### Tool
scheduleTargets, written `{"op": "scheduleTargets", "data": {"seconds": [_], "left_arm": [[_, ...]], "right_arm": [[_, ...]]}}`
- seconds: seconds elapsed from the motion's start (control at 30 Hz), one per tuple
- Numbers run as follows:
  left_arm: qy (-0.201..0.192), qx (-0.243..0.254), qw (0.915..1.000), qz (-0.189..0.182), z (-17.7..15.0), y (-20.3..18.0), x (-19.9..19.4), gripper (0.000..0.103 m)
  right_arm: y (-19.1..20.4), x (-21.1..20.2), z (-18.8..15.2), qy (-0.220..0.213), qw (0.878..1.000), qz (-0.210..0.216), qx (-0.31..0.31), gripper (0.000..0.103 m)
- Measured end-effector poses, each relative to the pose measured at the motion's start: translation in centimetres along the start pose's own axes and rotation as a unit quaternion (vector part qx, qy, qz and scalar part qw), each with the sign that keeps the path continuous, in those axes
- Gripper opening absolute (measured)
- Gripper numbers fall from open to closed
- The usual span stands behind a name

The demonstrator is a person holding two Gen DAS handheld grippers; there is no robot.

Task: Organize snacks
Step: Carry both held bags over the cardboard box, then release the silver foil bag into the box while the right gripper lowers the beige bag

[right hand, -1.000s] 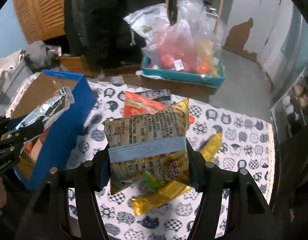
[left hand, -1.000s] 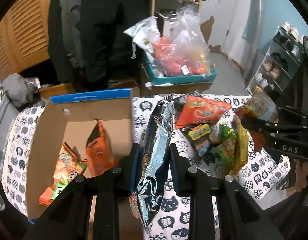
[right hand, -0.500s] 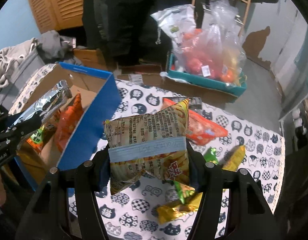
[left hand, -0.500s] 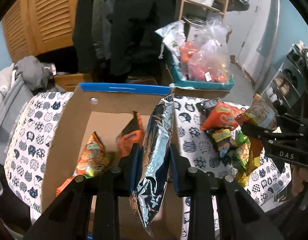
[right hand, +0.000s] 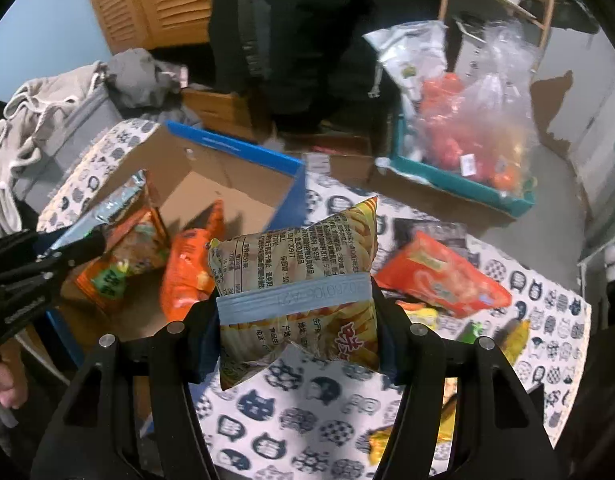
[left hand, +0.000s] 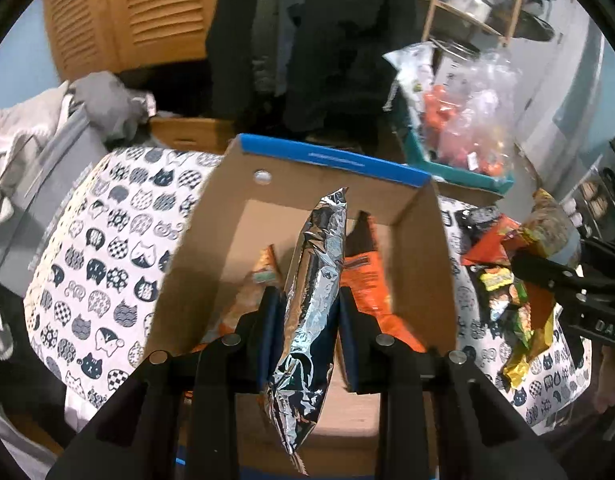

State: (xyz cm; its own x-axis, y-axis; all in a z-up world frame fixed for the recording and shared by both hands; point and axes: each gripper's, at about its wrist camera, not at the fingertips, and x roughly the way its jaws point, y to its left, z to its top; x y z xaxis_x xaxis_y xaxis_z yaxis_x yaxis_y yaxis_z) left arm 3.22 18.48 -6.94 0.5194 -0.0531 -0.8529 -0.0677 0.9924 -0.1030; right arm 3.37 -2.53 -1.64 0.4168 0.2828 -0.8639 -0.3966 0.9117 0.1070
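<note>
The left tool [left hand: 311, 316] is clenching a silver foil snack bag [left hand: 313, 300] edge-on over the open cardboard box [left hand: 423, 256], where an orange snack packet [left hand: 367, 280] is lying at about 1 o'clock from the tool's tips. The right tool [right hand: 297, 312] is gripping a yellow chip bag [right hand: 295, 276] across its middle, above the cat-print table [right hand: 307, 412], with the box at 10 o'clock. A red snack packet [right hand: 443, 276] is resting on the table at 3 o'clock of the chip bag.
</note>
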Motion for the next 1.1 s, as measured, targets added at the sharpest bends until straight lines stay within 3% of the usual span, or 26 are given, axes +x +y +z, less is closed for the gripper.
{"op": "scheduleTargets", "data": {"seconds": [0.3, 0.33, 0.4, 0.47, 0.63, 1.1], "left_arm": [[0.022, -0.009, 0.9995, 0.021, -0.4, 2.1, 1.3, 0.031], [0.026, -0.006, 0.9993, 0.025, -0.4, 2.0, 1.3, 0.035], [0.026, 0.002, 0.9991, 0.032, -0.4, 1.9, 1.0, 0.059], [0.016, 0.008, 0.9989, 0.043, -0.4, 1.8, 0.5, 0.065], [0.005, 0.019, 0.9986, 0.049, -0.3, 1.9, -0.7, 0.066], [0.005, -0.015, 0.999, 0.042, -0.2, 3.8, -1.1, 0.066]], "right_arm": [[3.8, 1.5, 1.6, 0.012, 0.999, 0.023, -0.029, 0.062], [4.1, 1.7, 1.7, 0.014, 0.999, 0.026, -0.031, 0.062], [4.8, 2.2, 1.9, 0.019, 0.999, 0.035, -0.036, 0.062], [5.2, 2.5, 2.1, 0.022, 0.998, 0.037, -0.041, 0.062], [6.5, 3.4, 2.6, 0.03, 0.997, 0.045, -0.055, 0.062], [8.9, 4.9, 3.3, 0.042, 0.993, 0.064, -0.091, 0.064]]}}
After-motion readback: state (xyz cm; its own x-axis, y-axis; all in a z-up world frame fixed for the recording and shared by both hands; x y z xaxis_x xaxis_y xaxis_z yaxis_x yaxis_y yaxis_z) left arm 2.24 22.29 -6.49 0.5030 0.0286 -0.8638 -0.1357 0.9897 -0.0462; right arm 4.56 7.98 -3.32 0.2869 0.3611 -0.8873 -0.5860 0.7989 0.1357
